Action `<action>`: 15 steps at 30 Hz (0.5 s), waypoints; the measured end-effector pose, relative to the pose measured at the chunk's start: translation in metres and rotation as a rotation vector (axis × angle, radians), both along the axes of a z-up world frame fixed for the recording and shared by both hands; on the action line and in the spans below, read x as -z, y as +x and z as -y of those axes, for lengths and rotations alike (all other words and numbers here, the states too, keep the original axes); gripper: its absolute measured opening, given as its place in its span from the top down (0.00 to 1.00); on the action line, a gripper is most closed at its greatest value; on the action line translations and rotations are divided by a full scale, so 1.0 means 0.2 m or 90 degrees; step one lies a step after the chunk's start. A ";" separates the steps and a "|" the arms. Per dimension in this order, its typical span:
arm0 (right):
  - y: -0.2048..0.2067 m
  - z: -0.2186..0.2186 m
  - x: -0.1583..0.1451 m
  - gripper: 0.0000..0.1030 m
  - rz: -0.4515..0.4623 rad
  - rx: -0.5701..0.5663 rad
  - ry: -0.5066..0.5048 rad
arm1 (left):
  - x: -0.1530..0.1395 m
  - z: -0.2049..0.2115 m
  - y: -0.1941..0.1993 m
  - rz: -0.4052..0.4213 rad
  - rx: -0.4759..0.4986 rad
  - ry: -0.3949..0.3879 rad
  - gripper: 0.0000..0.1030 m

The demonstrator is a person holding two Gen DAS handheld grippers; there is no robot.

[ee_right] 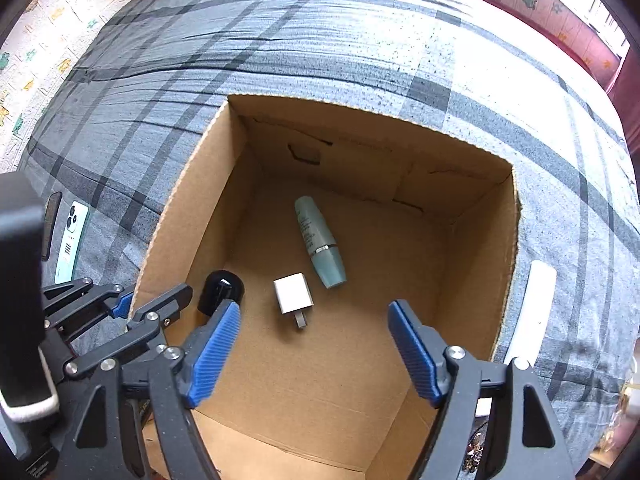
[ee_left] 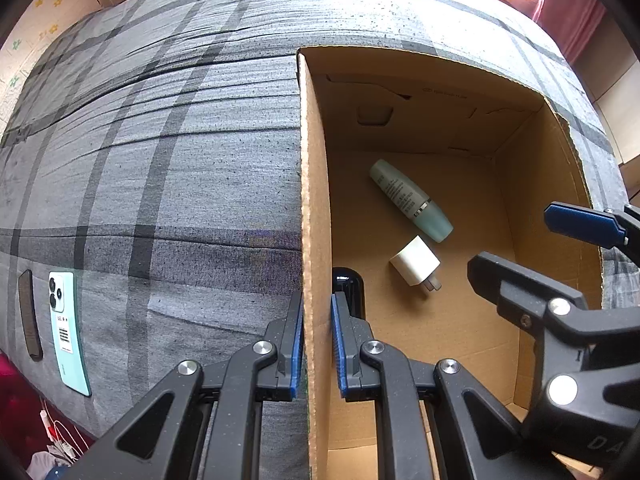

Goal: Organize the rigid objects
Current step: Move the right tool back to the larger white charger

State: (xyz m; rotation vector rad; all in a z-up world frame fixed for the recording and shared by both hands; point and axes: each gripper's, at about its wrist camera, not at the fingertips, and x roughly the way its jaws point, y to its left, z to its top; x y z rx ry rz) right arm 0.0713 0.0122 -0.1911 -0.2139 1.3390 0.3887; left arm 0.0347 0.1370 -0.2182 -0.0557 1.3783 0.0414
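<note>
An open cardboard box [ee_left: 316, 200] [ee_right: 176, 208] rests on a grey plaid bed cover. On its floor lie a teal bottle [ee_left: 412, 200] [ee_right: 320, 244], a white charger plug [ee_left: 416, 262] [ee_right: 290, 294] and a black cylinder [ee_left: 348, 284] [ee_right: 222, 290]. My left gripper [ee_left: 318, 344] [ee_right: 134, 306] is shut on the box's left wall, one pad on each side. My right gripper [ee_right: 314, 312] [ee_left: 516, 240] hangs open above the inside of the box, with nothing between its fingers.
A mint-green phone [ee_left: 66, 328] [ee_right: 72, 236] lies face down on the cover [ee_left: 160, 160] left of the box, beside a dark flat strip [ee_left: 30, 316] [ee_right: 50, 224]. A white flat object [ee_right: 534, 308] lies right of the box. Patterned walls surround the bed.
</note>
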 end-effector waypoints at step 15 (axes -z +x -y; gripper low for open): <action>-0.02 0.14 -0.15 0.00 0.047 0.048 0.016 | 0.00 0.01 0.01 -0.004 0.001 0.007 0.86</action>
